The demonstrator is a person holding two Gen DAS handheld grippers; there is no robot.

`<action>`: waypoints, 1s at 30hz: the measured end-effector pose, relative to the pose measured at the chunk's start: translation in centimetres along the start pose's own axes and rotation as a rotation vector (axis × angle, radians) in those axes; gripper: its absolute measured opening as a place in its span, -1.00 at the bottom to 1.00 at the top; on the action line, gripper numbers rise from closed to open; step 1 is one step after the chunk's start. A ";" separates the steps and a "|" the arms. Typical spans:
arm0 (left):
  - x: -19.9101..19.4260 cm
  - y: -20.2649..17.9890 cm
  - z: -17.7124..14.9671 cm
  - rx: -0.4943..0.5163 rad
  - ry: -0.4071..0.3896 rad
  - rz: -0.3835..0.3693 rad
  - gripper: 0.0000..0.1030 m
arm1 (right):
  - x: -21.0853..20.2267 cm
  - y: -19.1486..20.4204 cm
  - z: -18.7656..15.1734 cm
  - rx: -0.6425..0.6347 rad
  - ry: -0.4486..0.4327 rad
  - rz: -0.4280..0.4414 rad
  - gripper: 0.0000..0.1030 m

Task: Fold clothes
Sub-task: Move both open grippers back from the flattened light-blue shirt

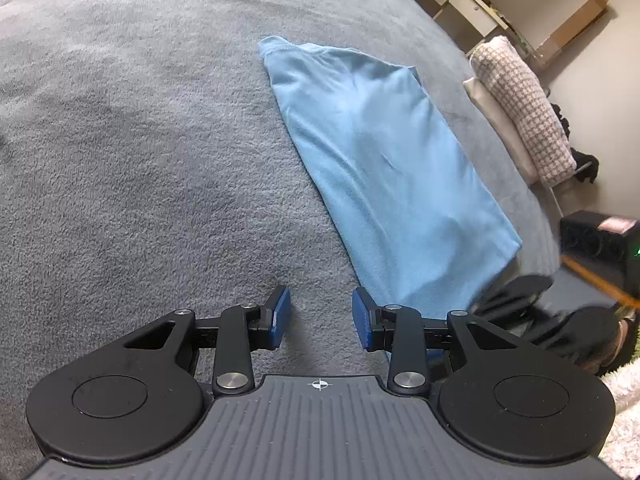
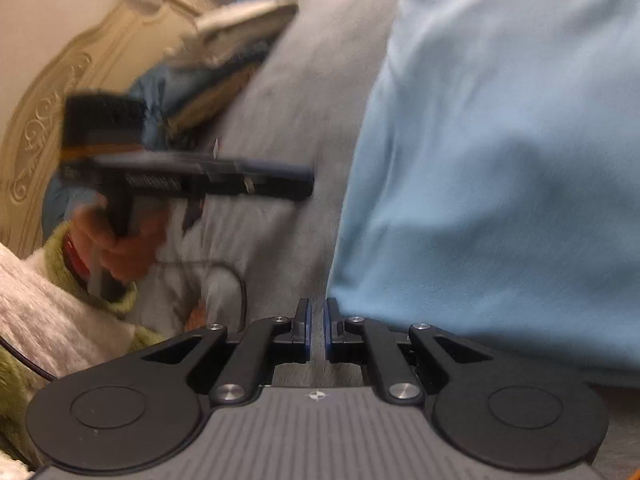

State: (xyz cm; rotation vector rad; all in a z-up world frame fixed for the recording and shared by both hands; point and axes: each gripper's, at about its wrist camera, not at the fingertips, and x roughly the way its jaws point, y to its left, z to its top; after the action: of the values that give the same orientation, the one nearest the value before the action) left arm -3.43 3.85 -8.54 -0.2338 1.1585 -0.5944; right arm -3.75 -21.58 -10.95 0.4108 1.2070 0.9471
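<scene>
Both tongs [image 1: 321,317] [image 2: 317,328] (tilted down) beside shirt [image 1: 384,176]

one blue shirt [image 1: 384,168] – two pillows [image 1: 524,120] – two tools [image 1: 320,316]

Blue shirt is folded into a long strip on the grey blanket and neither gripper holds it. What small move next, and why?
Probably bring the left gripper right onto the near bottom edge of the blue shirt and pinch it. Its jaws stand open over bare grey blanket, beside that edge. The right gripper is nearly shut with nothing between its pads, so it must open first.
</scene>
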 end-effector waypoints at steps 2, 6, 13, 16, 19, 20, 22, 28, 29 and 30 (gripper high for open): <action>0.0 0.0 0.1 0.004 -0.008 0.002 -0.35 | -1.5 -0.6 0.5 0.031 -0.084 0.016 -0.87; -0.3 -0.8 0.3 0.040 -0.066 0.011 -0.35 | -1.8 -2.1 0.8 0.056 -0.111 -0.064 -0.87; 1.2 -3.1 0.5 0.169 -0.195 -0.073 -0.36 | -1.3 -4.2 -1.1 0.174 -0.149 0.007 -0.91; 2.7 -3.0 0.0 0.210 -0.145 -0.048 -0.47 | -0.8 -4.3 -1.5 0.180 -0.159 0.014 -0.91; 2.7 -2.3 -0.7 0.231 -0.114 -0.004 -0.48 | -1.0 -4.4 -1.6 0.167 -0.155 0.006 -0.92; 2.2 -2.0 -0.8 0.220 -0.109 -0.009 -0.48 | -1.1 -4.4 -1.6 0.162 -0.156 0.003 -0.92; 1.5 -2.3 -0.5 0.245 -0.131 -0.004 -0.50 | -1.0 -4.3 -1.6 0.163 -0.159 0.004 -0.92; 2.9 -3.8 2.0 0.306 -0.179 -0.042 -0.50 | -0.8 -4.9 -1.7 0.202 -0.167 0.032 -0.92; 3.7 -3.6 2.2 0.300 -0.160 -0.024 -0.50 | -0.9 -5.0 -1.7 0.202 -0.166 0.033 -0.92; 4.5 -3.3 2.4 0.294 -0.141 -0.005 -0.50 | -1.0 -5.1 -1.7 0.202 -0.166 0.034 -0.92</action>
State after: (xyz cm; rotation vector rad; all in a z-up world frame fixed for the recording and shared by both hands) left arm -1.08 -1.64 -9.60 -0.0267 0.9222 -0.7326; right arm -3.33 -25.62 -14.60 0.6596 1.1504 0.8054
